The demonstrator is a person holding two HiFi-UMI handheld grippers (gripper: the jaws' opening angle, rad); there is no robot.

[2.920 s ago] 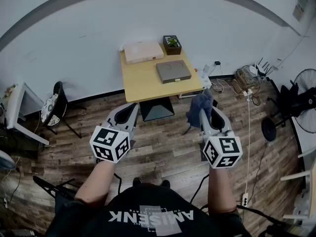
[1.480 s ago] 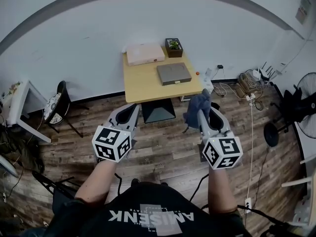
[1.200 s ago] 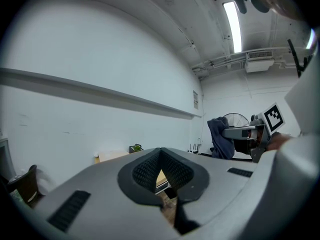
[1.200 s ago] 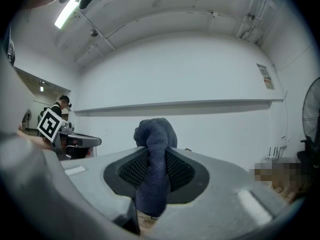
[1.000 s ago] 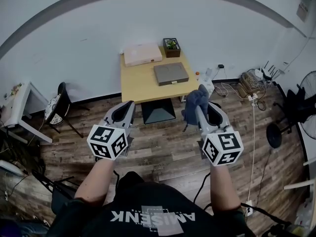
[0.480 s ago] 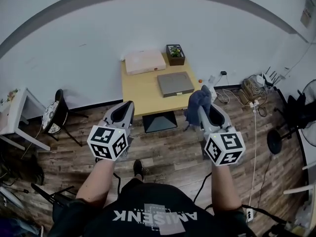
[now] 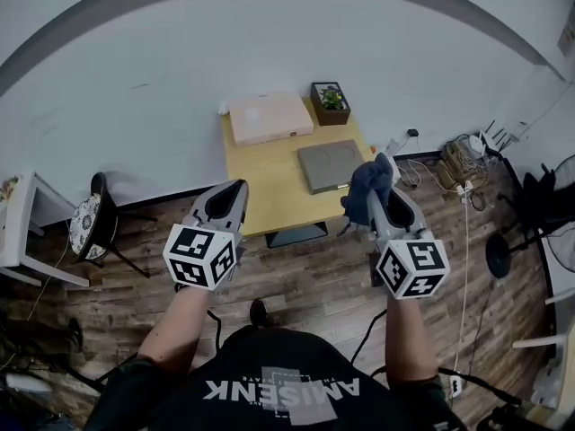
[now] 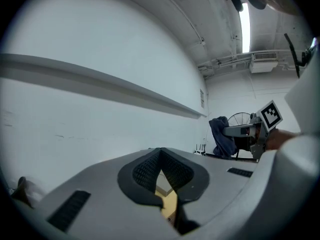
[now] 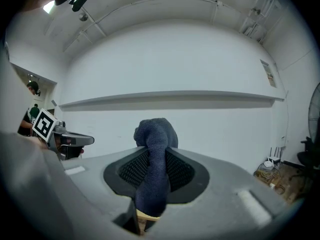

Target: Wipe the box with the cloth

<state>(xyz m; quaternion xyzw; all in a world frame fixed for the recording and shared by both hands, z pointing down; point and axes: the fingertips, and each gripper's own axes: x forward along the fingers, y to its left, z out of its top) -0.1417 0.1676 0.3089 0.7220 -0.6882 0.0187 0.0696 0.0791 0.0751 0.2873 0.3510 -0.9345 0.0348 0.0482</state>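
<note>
Here, a yellow table (image 7: 269, 173) abuts the white wall (image 7: 180, 61); its grey box (image 7: 327, 165) lies long axis 9-to-3. The right gripper (image 9: 154, 156) clamps the cloth (image 7: 367, 187), which points to 12 o'clock; the left gripper (image 8: 161, 169) is closed and empty.

Even, bright indoor light fills my feeds; a ceiling tube light (image 8: 244, 24) flares at upper right of the left gripper view. Fisheye bows the white wall (image 7: 180, 52), corners vignette black, and the dark cloth (image 9: 152, 174) shows little texture.
</note>
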